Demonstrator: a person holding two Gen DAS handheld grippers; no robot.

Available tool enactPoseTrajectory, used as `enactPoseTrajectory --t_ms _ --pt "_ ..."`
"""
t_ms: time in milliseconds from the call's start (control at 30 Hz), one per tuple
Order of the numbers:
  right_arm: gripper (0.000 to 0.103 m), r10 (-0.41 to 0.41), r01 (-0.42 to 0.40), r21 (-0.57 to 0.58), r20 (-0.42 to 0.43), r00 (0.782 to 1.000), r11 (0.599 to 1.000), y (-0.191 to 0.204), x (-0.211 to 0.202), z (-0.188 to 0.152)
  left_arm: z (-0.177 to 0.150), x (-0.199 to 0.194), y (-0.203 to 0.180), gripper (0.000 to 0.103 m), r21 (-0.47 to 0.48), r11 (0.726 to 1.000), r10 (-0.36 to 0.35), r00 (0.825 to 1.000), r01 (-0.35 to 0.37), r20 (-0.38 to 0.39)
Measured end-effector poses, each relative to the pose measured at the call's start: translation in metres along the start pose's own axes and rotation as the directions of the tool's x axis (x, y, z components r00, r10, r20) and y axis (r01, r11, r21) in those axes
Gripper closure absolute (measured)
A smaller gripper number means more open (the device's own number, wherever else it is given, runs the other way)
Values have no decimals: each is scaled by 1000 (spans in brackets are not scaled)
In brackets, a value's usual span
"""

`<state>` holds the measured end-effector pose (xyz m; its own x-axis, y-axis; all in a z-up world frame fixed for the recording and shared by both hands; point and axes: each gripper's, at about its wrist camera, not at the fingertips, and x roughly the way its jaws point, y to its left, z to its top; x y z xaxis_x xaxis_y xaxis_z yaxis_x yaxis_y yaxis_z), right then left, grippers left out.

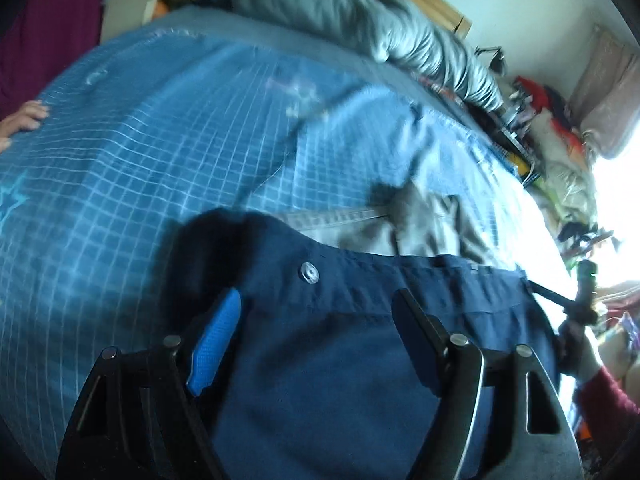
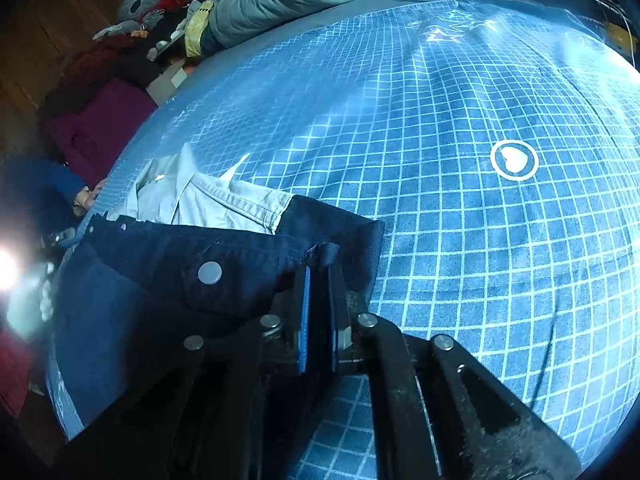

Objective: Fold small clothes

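Observation:
A navy garment (image 1: 340, 360) with a silver snap (image 1: 310, 272) lies spread on the bed, over a pale grey garment (image 1: 404, 224). My left gripper (image 1: 316, 294) is open, its blue-padded fingers wide apart just above the navy cloth near the waistband. In the right wrist view my right gripper (image 2: 318, 270) is shut on the navy garment (image 2: 168, 280) at its waistband corner, beside the snap (image 2: 210, 273). The pale grey garment (image 2: 208, 200) sticks out from behind the navy one. The left view is blurred by motion.
The bed carries a blue grid-pattern sheet (image 2: 460, 208) with a heart print (image 2: 514, 159). A grey duvet (image 1: 360, 12) lies bunched along the far edge. A hand (image 1: 24, 118) rests at the sheet's left edge; a red sleeve (image 1: 604, 396) is at right. Piled clothes (image 1: 560, 140) lie beyond the bed.

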<state>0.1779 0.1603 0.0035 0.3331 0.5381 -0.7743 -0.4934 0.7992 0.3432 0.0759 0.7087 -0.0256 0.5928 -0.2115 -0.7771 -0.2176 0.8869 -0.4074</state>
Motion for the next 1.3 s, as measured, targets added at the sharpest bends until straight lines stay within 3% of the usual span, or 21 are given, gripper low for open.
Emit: enactPoseTrajectory --t_ms 100,200,300,433,567,667,733,767,833,900,967,1000,1100,1200,1300 --pt "87 -56 55 -58 -3 998 997 11 -5 -2 24 18 28 25 -69 987 144 990 -144 -1" --pt "77 -110 112 -113 19 994 987 23 -23 -10 39 -7 56 25 -194 967 184 979 -165 87" --pt "74 -137 149 -153 90 986 977 41 -58 -28 30 -48 56 25 -198 972 156 975 -124 156" --pt "73 -83 114 -166 185 979 979 84 -102 -79 -23 -98 30 25 -94 993 82 983 -67 164" --pt "73 -111 141 -268 124 986 953 120 -91 -138 -106 -127 2 23 -6 1000 -2 987 3 161" --pt "72 -194 203 -342 61 979 918 124 -69 -168 -154 -117 4 23 -21 999 42 997 -40 70" --pt "71 -197 204 -321 54 979 925 117 -74 -167 -176 -113 20 23 -49 987 153 988 -152 26" --pt "71 -222 228 -319 54 974 920 115 -76 -165 -186 -117 40 24 -107 968 227 974 -225 4" --pt "71 -252 256 -314 52 966 914 111 -82 -161 -196 -142 66 27 -249 954 191 979 -170 64" --pt "59 -255 262 -293 62 965 920 110 -94 -161 -207 -172 71 26 -318 939 171 978 -127 116" --pt "46 -238 248 -262 68 969 933 110 -102 -166 -216 -185 58 26 -311 950 63 988 -15 143" --pt "43 -232 241 -246 68 970 939 110 -102 -169 -223 -186 49 26 -320 944 -28 987 78 158" --pt "43 -213 217 -220 43 976 951 118 -97 -184 -240 -166 32 26 -380 894 -189 969 237 161" --pt "43 -192 191 -219 20 981 957 130 -94 -194 -251 -141 34 32 -475 851 -161 972 224 170" --pt "43 -183 184 -247 26 983 951 142 -98 -196 -244 -133 35 32 -513 826 -128 964 233 233"
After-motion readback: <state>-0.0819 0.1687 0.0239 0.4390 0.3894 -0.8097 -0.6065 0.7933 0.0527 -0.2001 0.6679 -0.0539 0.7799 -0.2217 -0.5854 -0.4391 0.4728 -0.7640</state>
